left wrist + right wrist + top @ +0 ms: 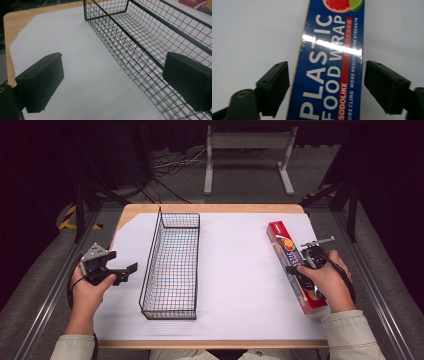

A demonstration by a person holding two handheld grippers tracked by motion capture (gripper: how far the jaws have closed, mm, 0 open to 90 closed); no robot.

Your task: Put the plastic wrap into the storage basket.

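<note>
Right hand-held gripper [325, 87] astride plastic wrap box [329, 62]; basket [172, 265] well apart

I see the wire basket [170, 265] left of centre on the paper-covered table [235, 270], running front to back. The box of food wrap [292, 265] lies well apart near the right edge. My left gripper [125, 272] is just left of the basket; my right gripper [300, 267] straddles the box.
</note>
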